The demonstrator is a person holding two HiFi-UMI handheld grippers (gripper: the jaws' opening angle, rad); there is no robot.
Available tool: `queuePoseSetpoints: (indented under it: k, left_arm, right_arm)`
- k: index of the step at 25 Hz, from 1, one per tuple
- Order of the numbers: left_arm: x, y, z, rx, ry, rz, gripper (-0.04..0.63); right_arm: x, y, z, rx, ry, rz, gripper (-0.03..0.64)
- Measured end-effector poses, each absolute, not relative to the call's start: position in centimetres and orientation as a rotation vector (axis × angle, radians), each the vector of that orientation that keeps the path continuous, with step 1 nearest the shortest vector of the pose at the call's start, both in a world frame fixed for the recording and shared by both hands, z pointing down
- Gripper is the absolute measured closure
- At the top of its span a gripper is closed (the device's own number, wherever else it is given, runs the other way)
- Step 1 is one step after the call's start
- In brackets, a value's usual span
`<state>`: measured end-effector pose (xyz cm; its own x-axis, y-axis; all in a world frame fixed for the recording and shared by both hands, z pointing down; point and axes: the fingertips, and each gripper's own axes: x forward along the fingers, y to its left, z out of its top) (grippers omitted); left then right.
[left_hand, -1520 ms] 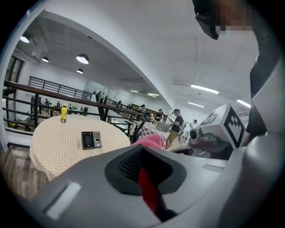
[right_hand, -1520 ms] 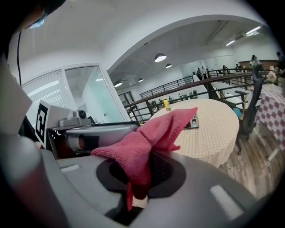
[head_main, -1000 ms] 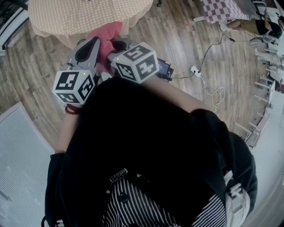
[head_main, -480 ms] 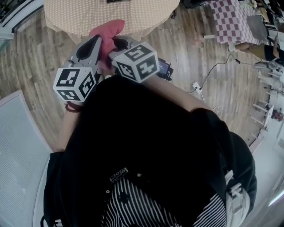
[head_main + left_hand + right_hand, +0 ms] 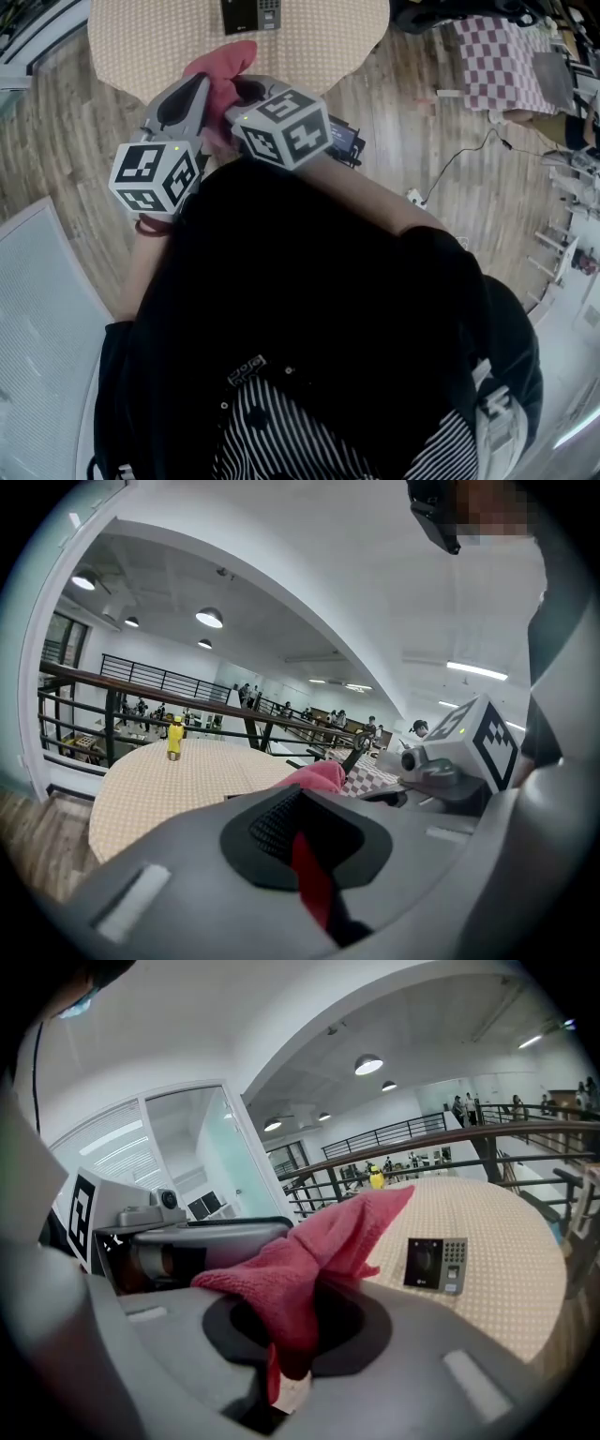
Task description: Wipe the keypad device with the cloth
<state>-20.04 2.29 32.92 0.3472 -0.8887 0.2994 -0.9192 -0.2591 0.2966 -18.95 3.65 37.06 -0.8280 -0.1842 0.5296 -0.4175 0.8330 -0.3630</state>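
The keypad device [image 5: 251, 14], a dark slab with a small keypad, lies on a round table [image 5: 141, 47] covered in beige checked fabric; it also shows in the right gripper view [image 5: 435, 1265]. My right gripper [image 5: 300, 1330] is shut on a red cloth [image 5: 323, 1241], which sticks up from its jaws. In the head view the cloth [image 5: 223, 70] sits between both grippers, held near my chest, short of the table. My left gripper [image 5: 302, 841] is shut, with only a thin red strip showing between its jaws. The cloth [image 5: 316, 776] appears just beyond it.
A yellow bottle [image 5: 377, 1177] stands at the table's far side, also seen from the left gripper [image 5: 174, 737]. A railing [image 5: 141, 682] runs behind the table. On the wooden floor lie a cable with a plug block [image 5: 412, 197] and a checked mat [image 5: 502, 56].
The head view has shifted, so more of the table shows and the keypad device has come into sight at the top. Both grippers and the cloth stay almost where they were.
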Motion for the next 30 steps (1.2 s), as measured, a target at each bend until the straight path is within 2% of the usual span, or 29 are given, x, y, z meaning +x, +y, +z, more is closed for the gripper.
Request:
queuePoseSetpoints:
  k: [12, 30]
  left_arm:
    - [-20.9, -8.8, 32.7, 2.135, -1.620, 0.149, 0.597]
    - [-19.9, -13.2, 34.9, 2.043, -1.625, 0.274, 0.595]
  right_arm:
    - [-19.8, -7.3, 36.8, 0.346, -2.526, 0.696, 0.554]
    - [-19.1, -11.3, 39.0, 0.218, -2.501, 0.823, 0.554]
